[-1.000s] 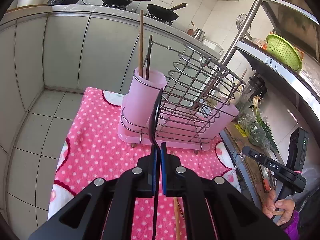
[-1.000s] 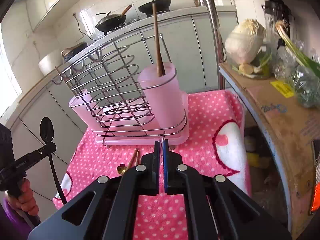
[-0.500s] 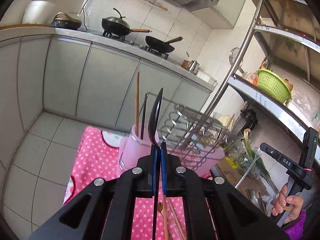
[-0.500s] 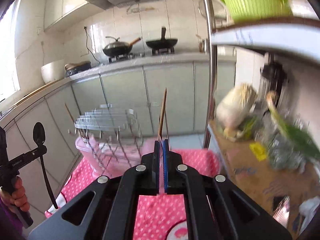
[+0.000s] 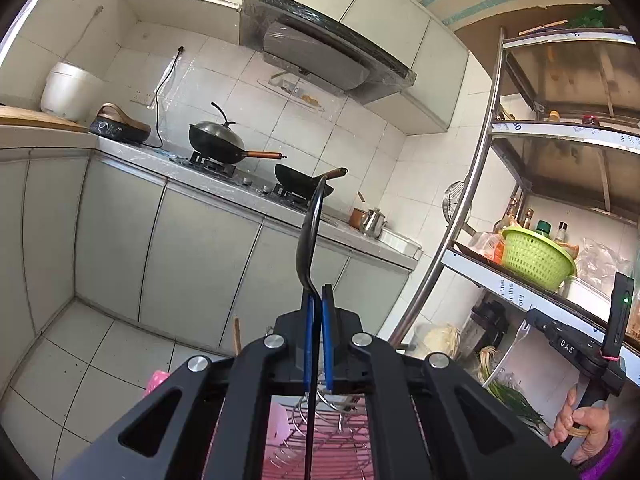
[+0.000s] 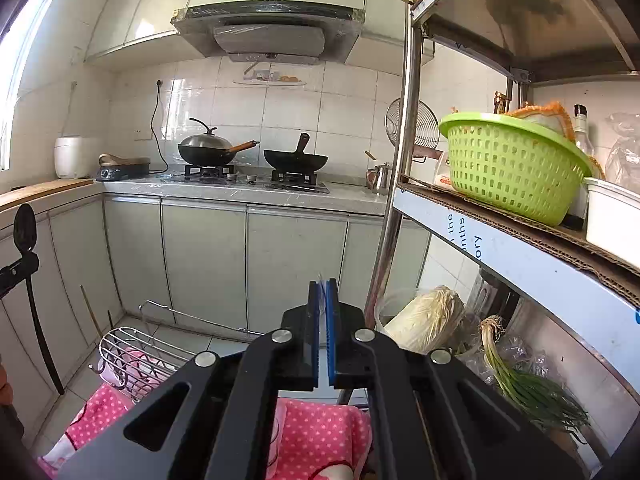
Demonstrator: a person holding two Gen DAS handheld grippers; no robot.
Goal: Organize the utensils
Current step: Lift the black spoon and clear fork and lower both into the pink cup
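Left gripper (image 5: 316,300): jaws clamped on black spoon (image 5: 308,236), above wire rack (image 6: 132,354).
Right gripper (image 6: 323,292): jaws closed on a thin, unidentifiable utensil.
Handling: spoon light, stiff, slippery; hold mid-handle.

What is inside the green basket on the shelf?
In the right wrist view, something pale with an orange edge rises above the green basket rim. The rest is hidden by its wall.

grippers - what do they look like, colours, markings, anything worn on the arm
Each hand-held gripper, left and right, has black angular linkages with silver bolts and blue pads. The right one's side bears white lettering and a green light. A purple sleeve shows at the wrist.
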